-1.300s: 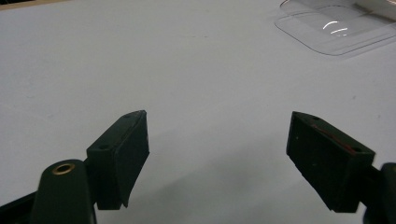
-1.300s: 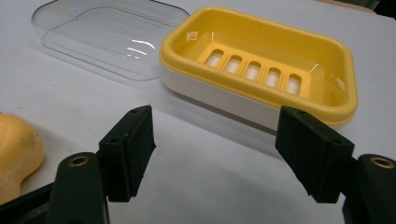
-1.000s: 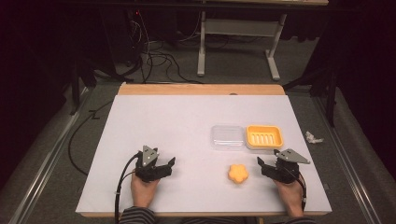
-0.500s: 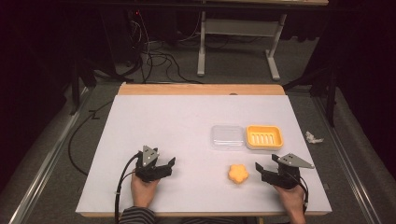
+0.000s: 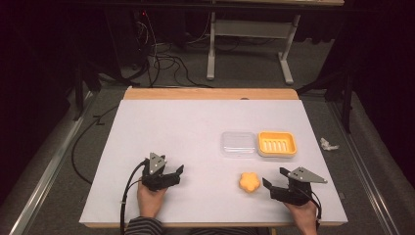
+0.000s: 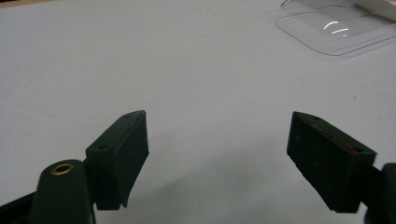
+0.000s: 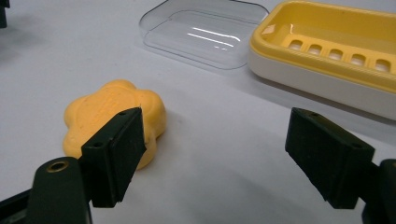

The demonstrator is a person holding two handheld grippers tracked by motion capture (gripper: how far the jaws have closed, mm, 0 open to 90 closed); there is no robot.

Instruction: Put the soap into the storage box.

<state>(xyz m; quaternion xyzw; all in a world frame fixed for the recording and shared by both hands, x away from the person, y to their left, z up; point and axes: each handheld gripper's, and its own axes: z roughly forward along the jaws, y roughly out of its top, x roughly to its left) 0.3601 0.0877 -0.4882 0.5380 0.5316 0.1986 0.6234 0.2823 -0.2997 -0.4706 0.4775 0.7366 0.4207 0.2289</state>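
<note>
Yellow plastic makes up the soap dish (image 5: 277, 143), a shallow tray with a row of drain slots in its floor and a paler base under it in the right gripper view (image 7: 336, 51); nothing lies in it. Touching its left side sits a clear plastic lid (image 5: 238, 144), turned hollow side up and also holding nothing, its rim catching the light in the right gripper view (image 7: 205, 32) and its corner showing in the left gripper view (image 6: 334, 28). Nearer the person, apart from both containers, a flower-shaped orange soap (image 5: 249, 182) lies flat on the table. The right gripper (image 5: 277, 180) rests on the table just right of it, jaws spread wide and holding nothing; in its own view (image 7: 215, 149) the soap (image 7: 107, 119) sits just beyond and partly behind the left-hand jaw, with bare tabletop between the jaws. The left gripper (image 5: 177, 172) lies well apart on the near left of the table, jaws likewise wide apart and empty (image 6: 217, 154), pointing toward the lid across open surface. The table (image 5: 186, 127) is white with a wooden strip along its far edge. Beyond it are dark grey floor, loose black cables (image 5: 166, 63) and the grey legs of another stand (image 5: 249, 49); a crumpled white scrap (image 5: 328, 144) lies on the floor at right
</note>
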